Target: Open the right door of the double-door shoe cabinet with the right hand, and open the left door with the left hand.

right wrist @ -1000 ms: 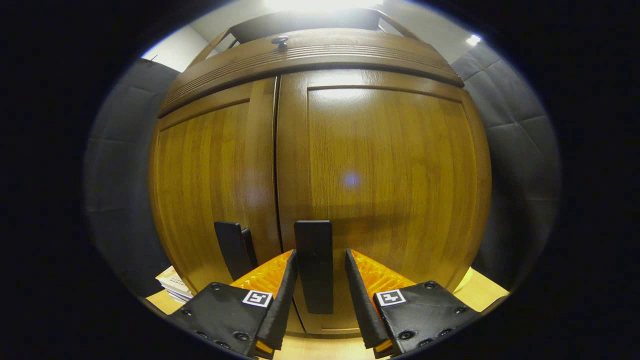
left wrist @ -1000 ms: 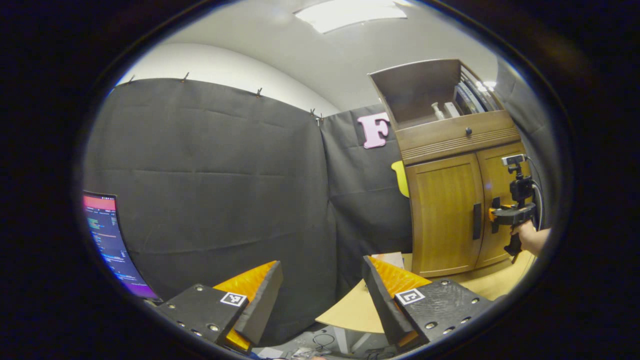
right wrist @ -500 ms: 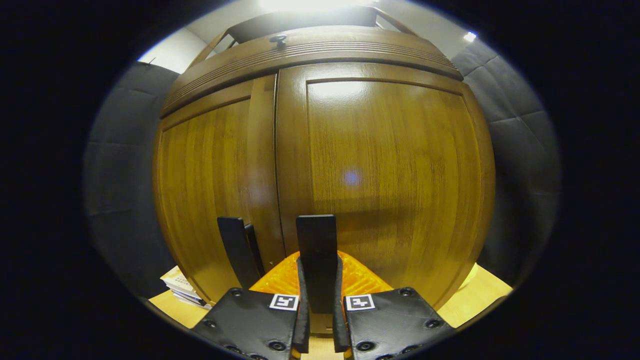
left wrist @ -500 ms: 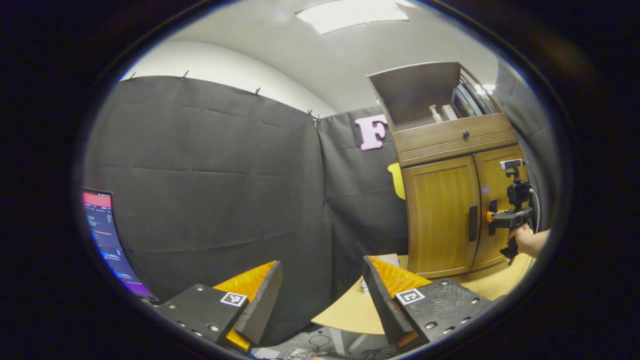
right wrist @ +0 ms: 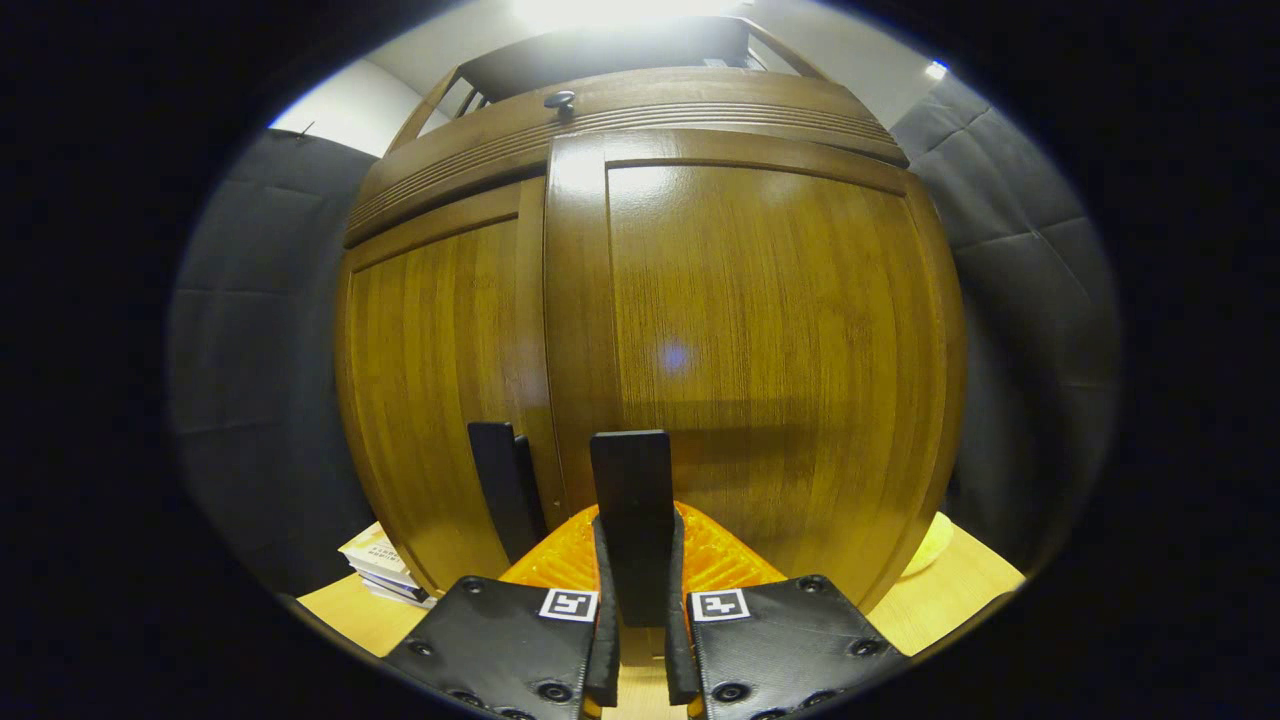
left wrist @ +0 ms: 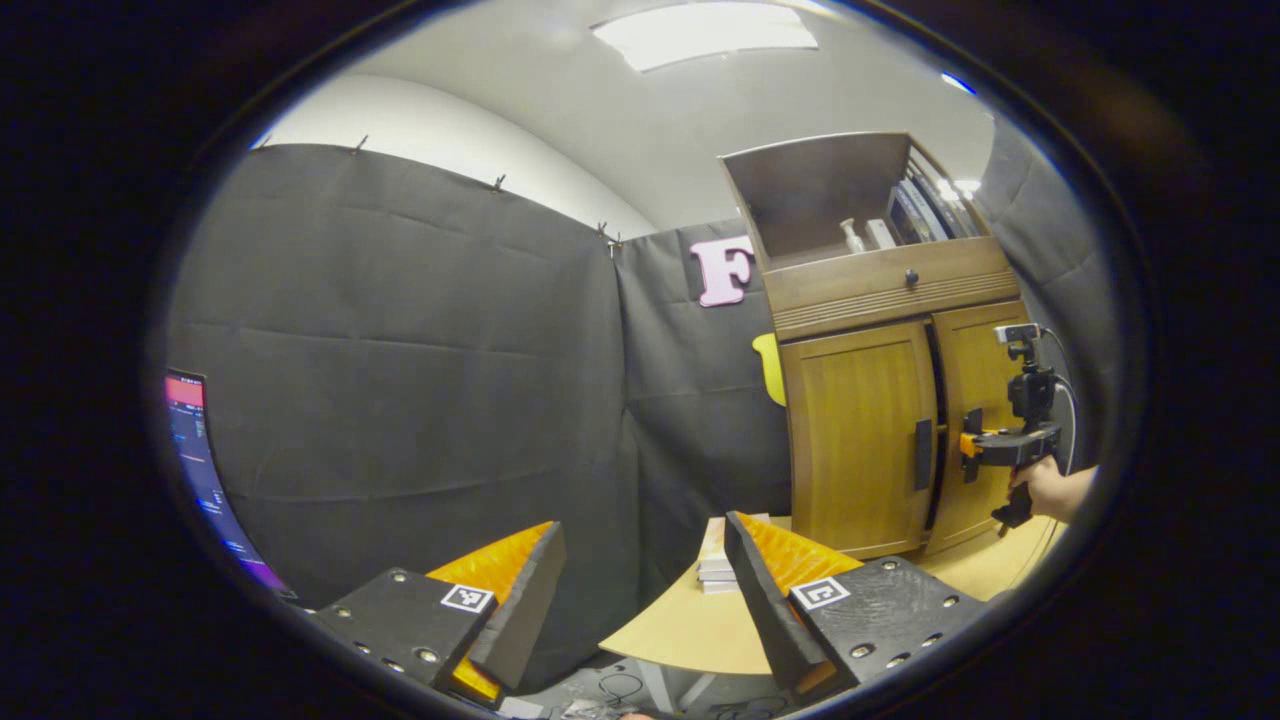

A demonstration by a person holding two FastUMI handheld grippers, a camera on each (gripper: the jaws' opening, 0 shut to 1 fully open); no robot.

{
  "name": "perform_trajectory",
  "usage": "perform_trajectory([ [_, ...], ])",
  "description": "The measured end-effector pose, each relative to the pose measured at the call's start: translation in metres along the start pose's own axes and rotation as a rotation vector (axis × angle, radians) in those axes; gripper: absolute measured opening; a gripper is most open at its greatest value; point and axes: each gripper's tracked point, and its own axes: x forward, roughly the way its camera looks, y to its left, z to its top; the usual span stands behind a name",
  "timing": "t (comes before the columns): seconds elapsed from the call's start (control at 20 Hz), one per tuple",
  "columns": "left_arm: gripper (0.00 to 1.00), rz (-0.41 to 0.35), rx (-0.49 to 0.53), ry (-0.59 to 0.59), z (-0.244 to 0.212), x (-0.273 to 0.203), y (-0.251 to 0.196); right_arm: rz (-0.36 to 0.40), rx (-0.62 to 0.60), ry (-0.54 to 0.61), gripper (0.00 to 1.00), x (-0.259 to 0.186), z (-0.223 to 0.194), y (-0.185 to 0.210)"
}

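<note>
Shoe cabinet (left wrist: 880,400) standing on a table (left wrist: 690,625), booth wall behind and to its left. Left door (left wrist: 857,435) beside right door (left wrist: 975,420), right door's edge set slightly forward of the left. Right gripper (right wrist: 634,560) clamped on the right door handle (right wrist: 630,500), left door handle (right wrist: 500,485) just to its left. Stack of books (right wrist: 385,575) lying on the table left of the cabinet. Left gripper (left wrist: 640,600) well apart, fingers spread. Monitor (left wrist: 205,470) at far left.
</note>
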Motion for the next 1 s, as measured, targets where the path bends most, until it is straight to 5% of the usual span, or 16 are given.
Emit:
perform_trajectory([
  [1.0,0.94,-0.196,-0.026,-0.034,0.006,0.014,-0.073,0.094,0.023,0.027,0.2,-0.1,0.002,-0.039],
])
